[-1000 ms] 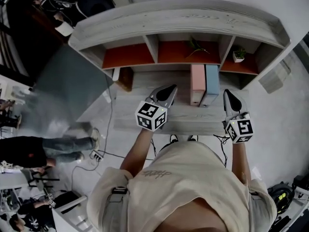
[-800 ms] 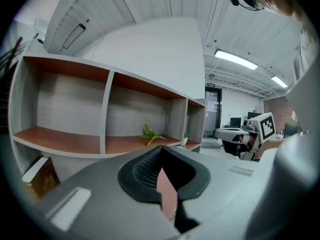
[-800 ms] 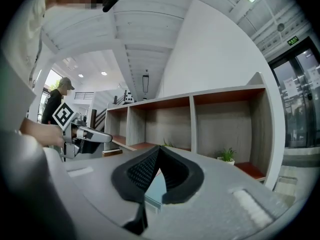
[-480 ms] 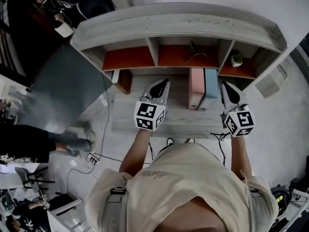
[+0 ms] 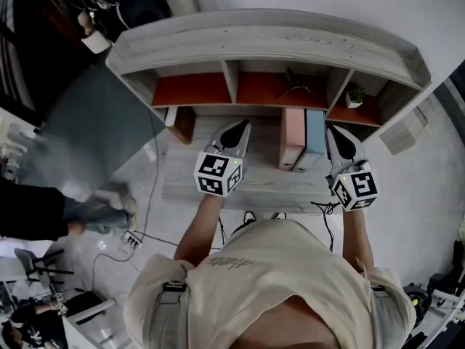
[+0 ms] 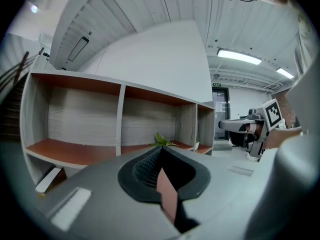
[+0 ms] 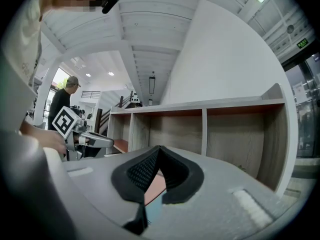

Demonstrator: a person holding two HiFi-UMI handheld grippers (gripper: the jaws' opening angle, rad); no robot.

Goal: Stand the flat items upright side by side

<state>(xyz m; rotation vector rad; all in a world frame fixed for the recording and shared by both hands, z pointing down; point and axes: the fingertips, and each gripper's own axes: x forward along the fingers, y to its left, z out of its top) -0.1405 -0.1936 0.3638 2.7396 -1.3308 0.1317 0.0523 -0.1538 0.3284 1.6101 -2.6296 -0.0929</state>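
As the head view alone makes plain, binders stand upright.

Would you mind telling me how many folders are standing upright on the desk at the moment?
2. The pink folder stands on the desk below the shelf; the blue folder stands right beside it, on its right. A brown item at the desk's far left may be another.

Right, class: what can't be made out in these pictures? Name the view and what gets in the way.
1. Brown object under the shelf unit: head view, half hidden by the shelf.
2. Pink folder and blue folder: gripper views, all but slivers hidden behind the jaws.
3. Potted plant: head view, too small to identify.
4. Person at left: head view, cut off by the edge.
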